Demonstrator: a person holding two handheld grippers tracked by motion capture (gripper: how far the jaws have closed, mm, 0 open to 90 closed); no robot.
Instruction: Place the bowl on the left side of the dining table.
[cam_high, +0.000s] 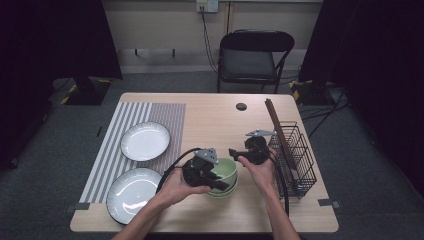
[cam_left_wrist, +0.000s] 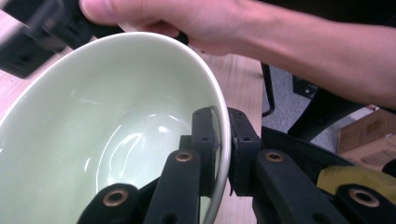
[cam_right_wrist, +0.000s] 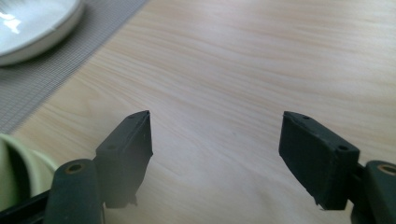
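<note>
Two grippers working, left gripper pinching the green bowl's rim at three o'clock, bowl cut off below, right gripper gaping wide, gripping nothing over bare table.

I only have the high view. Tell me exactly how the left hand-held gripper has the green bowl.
Observer: The left hand-held gripper is clamped on the green bowl's rim, one pad inside, one outside.
Operator: Report the right one.
Observer: The right hand-held gripper is open, with nothing between its pads, above the bare table.
Operator: Say what lies near it.
Observer: A white plate on the striped mat lies ahead, at the view's upper left.
</note>
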